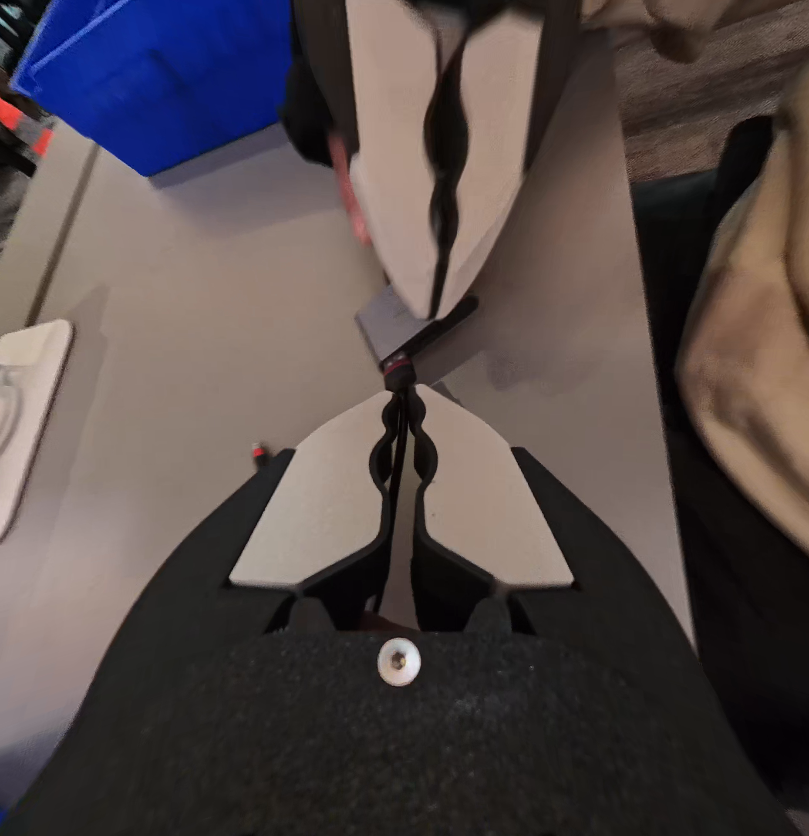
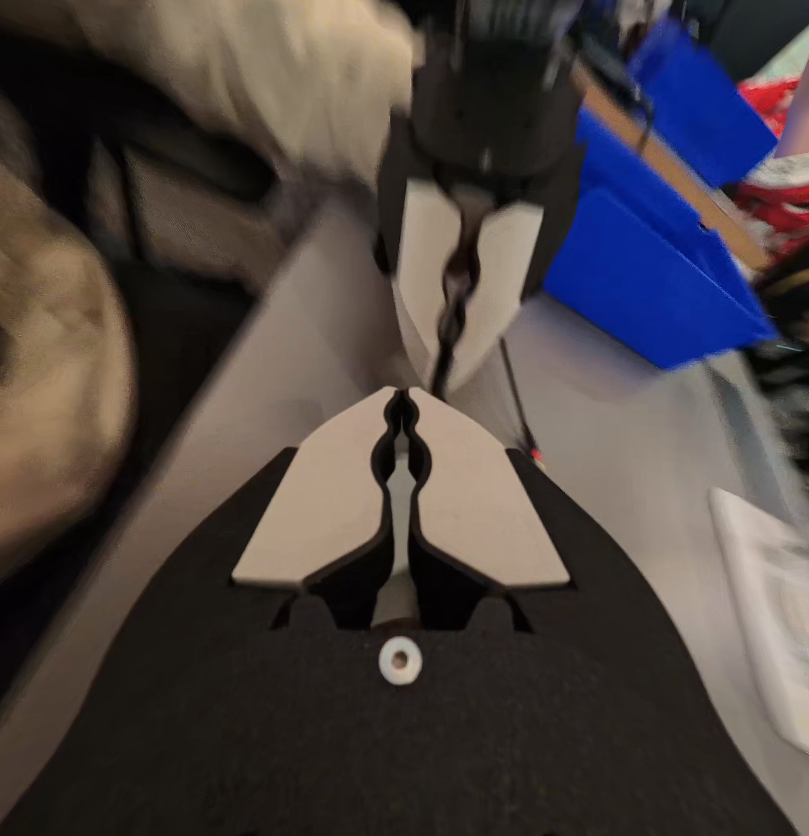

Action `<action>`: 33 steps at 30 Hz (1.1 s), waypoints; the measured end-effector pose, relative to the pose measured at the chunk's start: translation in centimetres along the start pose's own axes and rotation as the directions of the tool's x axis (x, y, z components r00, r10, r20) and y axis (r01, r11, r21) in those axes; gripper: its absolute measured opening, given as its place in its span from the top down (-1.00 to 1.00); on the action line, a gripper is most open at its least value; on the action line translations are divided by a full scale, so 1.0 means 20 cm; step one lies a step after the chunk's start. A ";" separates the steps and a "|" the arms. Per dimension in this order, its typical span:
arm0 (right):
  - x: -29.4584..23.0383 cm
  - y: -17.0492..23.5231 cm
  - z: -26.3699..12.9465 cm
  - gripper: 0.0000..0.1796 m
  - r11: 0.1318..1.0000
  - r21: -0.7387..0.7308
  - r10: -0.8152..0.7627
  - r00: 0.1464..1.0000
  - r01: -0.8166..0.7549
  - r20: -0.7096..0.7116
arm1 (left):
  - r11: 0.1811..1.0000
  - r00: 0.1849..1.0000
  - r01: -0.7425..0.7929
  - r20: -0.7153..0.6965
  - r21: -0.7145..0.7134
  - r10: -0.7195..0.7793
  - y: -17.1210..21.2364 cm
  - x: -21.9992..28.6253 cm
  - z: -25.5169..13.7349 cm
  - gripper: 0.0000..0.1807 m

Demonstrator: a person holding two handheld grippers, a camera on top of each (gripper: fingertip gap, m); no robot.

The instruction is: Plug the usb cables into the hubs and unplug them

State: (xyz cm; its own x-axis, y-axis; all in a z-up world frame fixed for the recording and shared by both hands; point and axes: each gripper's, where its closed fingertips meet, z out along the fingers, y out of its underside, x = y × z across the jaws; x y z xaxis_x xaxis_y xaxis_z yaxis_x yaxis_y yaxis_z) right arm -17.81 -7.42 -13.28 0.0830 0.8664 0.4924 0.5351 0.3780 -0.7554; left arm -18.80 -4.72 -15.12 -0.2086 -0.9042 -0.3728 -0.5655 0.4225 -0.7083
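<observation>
The left gripper [image 1: 405, 391] is closed on one black cable [image 1: 396, 457], whose red-banded plug [image 1: 397, 365] points straight ahead into one grey hub [image 1: 384, 323]. The hub's long axis runs away from the tips, and the right gripper [image 1: 432, 312] pinches its far end. A second plug [image 1: 259, 451] lies loose to the left

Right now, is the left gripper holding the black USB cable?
Yes: the left gripper is shut on the black USB cable, just behind its red-ringed plug at the grey hub.
</observation>
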 end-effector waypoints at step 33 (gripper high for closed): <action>0.04 0.40 -0.22 0.96 0.900 -0.322 0.275 0.956 -0.293 -0.101 | 0.980 0.985 0.150 0.061 0.129 -0.158 0.04 0.02 -0.09 0.95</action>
State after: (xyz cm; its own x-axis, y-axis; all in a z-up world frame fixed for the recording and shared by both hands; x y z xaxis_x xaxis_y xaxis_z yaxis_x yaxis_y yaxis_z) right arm -9.71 -5.26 -17.00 0.3110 0.8995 0.3067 0.7283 -0.0182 -0.6850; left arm -20.85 -4.81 -14.75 -0.0675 -0.9542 -0.2915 -0.4829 0.2869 -0.8274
